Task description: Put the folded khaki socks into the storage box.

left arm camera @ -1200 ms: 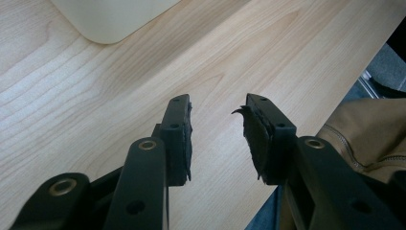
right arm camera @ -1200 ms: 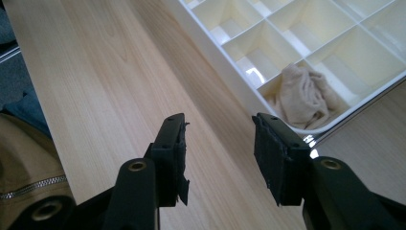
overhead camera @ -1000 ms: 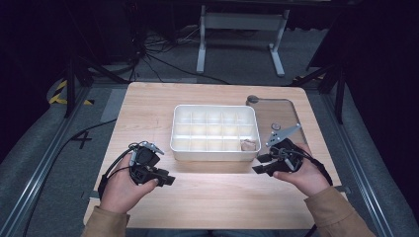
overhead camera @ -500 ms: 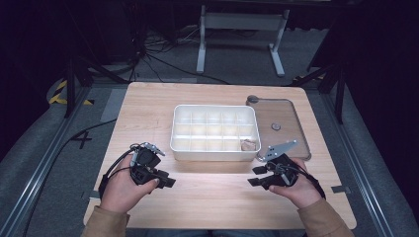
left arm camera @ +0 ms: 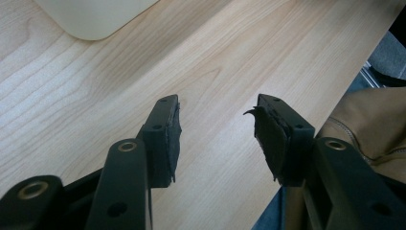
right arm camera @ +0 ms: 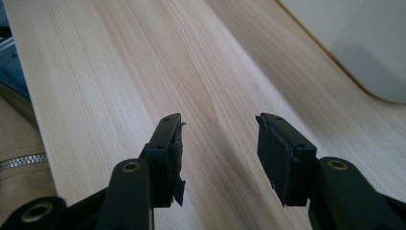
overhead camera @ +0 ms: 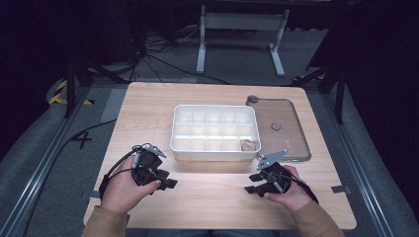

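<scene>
Seen from above: white divided tray (overhead camera: 214,132) mid-worktop, a small tan piece (overhead camera: 249,145) in its near right compartment, clear lid (overhead camera: 279,129) touching its right side. Near the front edge, left gripper (overhead camera: 169,183) and right gripper (overhead camera: 250,189), each with jaws spread, pinching nothing. Up close: worn black pads (left arm camera: 168,143), tan zipped sleeve (right arm camera: 21,143).
</scene>
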Demonstrator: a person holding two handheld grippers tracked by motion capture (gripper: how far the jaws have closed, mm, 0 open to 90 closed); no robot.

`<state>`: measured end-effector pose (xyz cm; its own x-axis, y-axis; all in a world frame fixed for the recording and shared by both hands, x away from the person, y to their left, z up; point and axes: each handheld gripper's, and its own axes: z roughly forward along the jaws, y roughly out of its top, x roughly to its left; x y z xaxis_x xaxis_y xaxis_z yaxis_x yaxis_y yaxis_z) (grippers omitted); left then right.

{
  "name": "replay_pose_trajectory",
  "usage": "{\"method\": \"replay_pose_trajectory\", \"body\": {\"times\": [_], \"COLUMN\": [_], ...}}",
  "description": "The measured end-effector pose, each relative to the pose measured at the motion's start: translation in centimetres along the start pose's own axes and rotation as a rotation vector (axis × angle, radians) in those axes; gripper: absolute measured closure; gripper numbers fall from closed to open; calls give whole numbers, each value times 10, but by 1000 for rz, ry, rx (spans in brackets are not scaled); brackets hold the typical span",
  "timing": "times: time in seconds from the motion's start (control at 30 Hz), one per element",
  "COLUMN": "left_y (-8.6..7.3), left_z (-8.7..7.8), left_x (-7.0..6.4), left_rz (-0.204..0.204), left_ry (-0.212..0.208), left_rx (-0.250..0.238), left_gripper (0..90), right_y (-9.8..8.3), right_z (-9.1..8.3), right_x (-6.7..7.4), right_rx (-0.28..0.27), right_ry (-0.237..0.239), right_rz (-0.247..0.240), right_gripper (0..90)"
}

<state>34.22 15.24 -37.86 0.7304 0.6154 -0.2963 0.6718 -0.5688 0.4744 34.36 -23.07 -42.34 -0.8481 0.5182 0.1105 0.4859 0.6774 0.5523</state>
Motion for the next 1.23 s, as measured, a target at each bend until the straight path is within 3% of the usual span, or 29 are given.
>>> {"method": "replay_pose_trajectory", "body": {"times": [0.33,0.63,1.23], "left_y": [-2,-6,-7], "left_z": [10,20,26], "left_x": [1,2,3], "left_rz": [24,67,82], "left_ry": [-12,-12,-10], "left_rx": [25,43,55], "left_gripper": [493,436,400], "right_y": [-6,-11,-16], "right_z": [13,20,17], "right_x": [7,11,3], "right_rx": [9,-27,-54], "right_ry": [-11,-43,-65], "right_rz": [-28,-81,-47], "right_gripper": [511,485,482]}}
